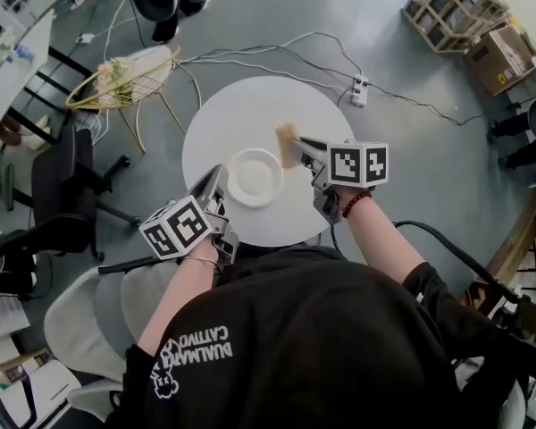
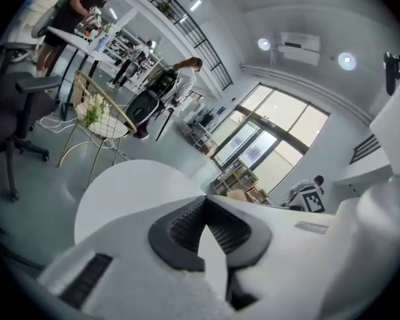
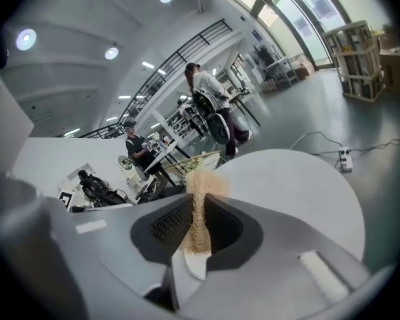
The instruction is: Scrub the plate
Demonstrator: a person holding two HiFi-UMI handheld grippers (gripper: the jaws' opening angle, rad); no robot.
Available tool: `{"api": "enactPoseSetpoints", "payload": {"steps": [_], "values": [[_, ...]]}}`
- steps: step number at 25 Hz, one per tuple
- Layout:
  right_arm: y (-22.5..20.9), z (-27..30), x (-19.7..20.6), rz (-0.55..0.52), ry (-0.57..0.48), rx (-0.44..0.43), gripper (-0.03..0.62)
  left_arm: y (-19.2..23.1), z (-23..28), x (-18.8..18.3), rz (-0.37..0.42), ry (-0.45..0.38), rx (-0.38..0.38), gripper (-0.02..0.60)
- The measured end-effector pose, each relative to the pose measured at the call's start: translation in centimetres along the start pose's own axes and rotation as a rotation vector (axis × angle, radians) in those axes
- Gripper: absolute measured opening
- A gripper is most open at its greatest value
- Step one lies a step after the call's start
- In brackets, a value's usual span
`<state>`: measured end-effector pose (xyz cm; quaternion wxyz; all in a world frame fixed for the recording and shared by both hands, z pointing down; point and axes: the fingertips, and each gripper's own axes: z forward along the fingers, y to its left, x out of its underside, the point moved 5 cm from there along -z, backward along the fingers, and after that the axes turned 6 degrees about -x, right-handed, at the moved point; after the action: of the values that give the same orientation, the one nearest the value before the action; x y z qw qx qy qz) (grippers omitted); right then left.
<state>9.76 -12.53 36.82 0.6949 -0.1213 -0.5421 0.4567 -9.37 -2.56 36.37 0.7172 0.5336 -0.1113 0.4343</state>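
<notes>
So the plate (image 1: 255, 177) can be scrubbed, a sponge (image 1: 288, 138) is pinched by the right gripper (image 1: 302, 148) at two o'clock; the left gripper (image 1: 217, 180) is pressed together, empty.

- I'm standing in a big open lab or workshop hall, not a home.
- A bare grey floor (image 1: 411, 177) is spreading wide around my round white counter (image 1: 250, 105), with loose cables (image 1: 277, 47) trailing across it to a power strip (image 1: 359, 90).
- Wooden racks (image 1: 454, 7) and a cardboard box (image 1: 500, 56) are standing off to one side.
- A black office chair (image 1: 62, 181) is sitting near me, and people (image 3: 207, 89) are working at long desks (image 2: 73, 42) further off.
- Overhead, a railed mezzanine (image 3: 180, 55), round ceiling lights (image 2: 264, 44) and tall windows (image 2: 273, 139) are showing.
</notes>
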Motion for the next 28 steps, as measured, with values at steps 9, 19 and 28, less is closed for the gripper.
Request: {"api": "enactPoseSetpoints", "payload": {"steps": [9,19,28], "values": [[6.4,-6.0,0.1,-0.19,-0.085,0.004,0.052,-7.1,-8.8,-0.2,0.3,-0.167,0.035,0.0],[9.0,-9.1,0.6,-0.269,-0.1,0.046,0.051,-8.9,-13.9,-0.8,0.343,-0.25,0.038,0.0],[10.4,-10.2,-0.7,-0.34,-0.118,0.089,0.051,-9.4,-16.1,-1.3,0.35,-0.278,0.042,0.0]]}}
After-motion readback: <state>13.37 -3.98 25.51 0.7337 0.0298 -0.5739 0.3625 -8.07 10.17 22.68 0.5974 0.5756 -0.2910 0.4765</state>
